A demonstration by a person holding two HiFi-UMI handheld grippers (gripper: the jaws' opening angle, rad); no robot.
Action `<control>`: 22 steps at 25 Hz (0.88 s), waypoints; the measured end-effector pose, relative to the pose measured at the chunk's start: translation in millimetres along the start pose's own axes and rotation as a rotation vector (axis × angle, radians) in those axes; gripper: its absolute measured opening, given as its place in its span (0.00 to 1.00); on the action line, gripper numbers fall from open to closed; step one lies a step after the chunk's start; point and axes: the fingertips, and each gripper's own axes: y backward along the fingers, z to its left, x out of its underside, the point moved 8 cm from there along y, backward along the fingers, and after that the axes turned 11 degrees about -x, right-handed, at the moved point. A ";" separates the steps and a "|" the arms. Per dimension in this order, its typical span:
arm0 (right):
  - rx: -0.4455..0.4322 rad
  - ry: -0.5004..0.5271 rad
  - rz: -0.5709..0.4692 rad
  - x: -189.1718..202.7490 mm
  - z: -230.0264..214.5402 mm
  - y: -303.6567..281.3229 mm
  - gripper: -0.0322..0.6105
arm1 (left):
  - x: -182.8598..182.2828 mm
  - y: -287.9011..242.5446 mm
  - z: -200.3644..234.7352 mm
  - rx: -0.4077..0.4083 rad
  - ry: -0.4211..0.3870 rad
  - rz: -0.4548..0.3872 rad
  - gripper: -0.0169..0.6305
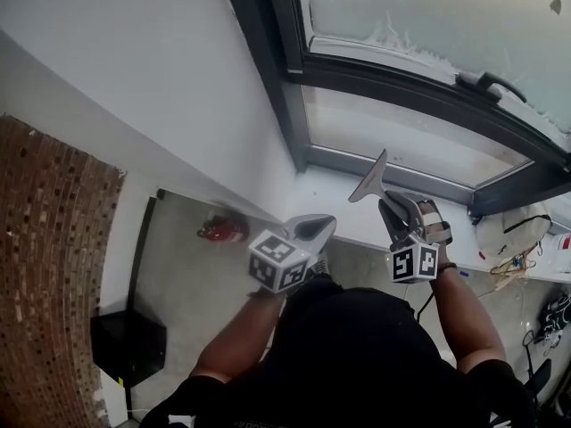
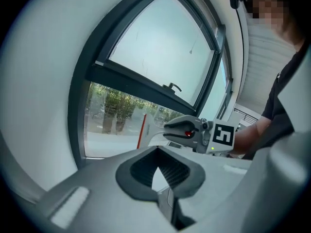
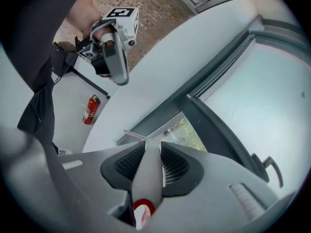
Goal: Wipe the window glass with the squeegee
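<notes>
Squeegee (image 1: 368, 185) in head view: clamped by its handle in the right tool (image 1: 393, 210), blade tipped up near the lower window glass (image 1: 401, 145) but short of it, so I'd say no wipe contact yet. Left gripper view: left tool (image 2: 158, 168) has its pads together on nothing, parked low beside the right one, likely to stay clear of the stroke. Right gripper view: pads pinch the handle from both sides, blade end aimed at the glass, grip looks firm enough for pressing.

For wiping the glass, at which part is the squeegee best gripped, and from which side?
Grip the squeegee by its handle, coming from the rear end, as the right gripper has it now. The handle is narrow and fits between the jaws, and this leaves the wide blade free, toward the window glass.
</notes>
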 end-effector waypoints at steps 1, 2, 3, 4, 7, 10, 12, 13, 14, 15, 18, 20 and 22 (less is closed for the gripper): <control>0.003 0.018 0.010 -4.5 -5.8 -17.1 0.25 | 1.6 -1.0 7.5 0.011 0.004 0.014 0.03; 0.005 0.038 0.021 -8.3 -10.7 -33.1 0.25 | 5.0 -2.3 14.2 0.023 0.009 0.030 0.03; 0.006 0.061 0.032 -11.5 -15.1 -48.2 0.25 | 9.3 -4.0 20.2 0.034 0.012 0.048 0.03; 0.007 0.087 0.043 -14.5 -19.5 -62.9 0.25 | 13.7 -6.0 26.3 0.043 0.012 0.066 0.03; 0.012 0.168 0.073 -26.1 -34.4 -105.1 0.25 | 25.4 -12.4 44.3 0.059 0.020 0.146 0.03; 0.002 0.259 0.097 -35.0 -44.6 -137.8 0.25 | 39.3 -19.1 45.6 0.096 0.054 0.259 0.03; 0.005 0.328 0.109 -35.0 -54.1 -164.1 0.25 | 44.4 -28.2 46.8 0.107 0.054 0.313 0.03; 0.008 0.354 0.116 -33.7 -58.9 -179.5 0.25 | 46.9 -32.7 49.9 0.097 0.050 0.334 0.03; 0.010 0.374 0.124 -31.9 -63.1 -195.0 0.25 | 49.9 -36.1 53.6 0.080 0.049 0.353 0.03; 0.014 0.388 0.131 -29.9 -66.9 -209.0 0.25 | 53.4 -38.3 56.6 0.062 0.053 0.372 0.03; 0.028 0.430 0.145 -25.6 -75.3 -236.2 0.25 | 67.8 -42.5 59.4 0.011 0.086 0.428 0.03; 0.025 0.464 0.130 -24.8 -72.2 -246.6 0.24 | 79.6 -44.5 58.3 -0.027 0.112 0.448 0.03; 0.024 0.479 0.110 -22.6 -65.3 -251.7 0.23 | 87.7 -44.0 59.2 -0.061 0.132 0.459 0.03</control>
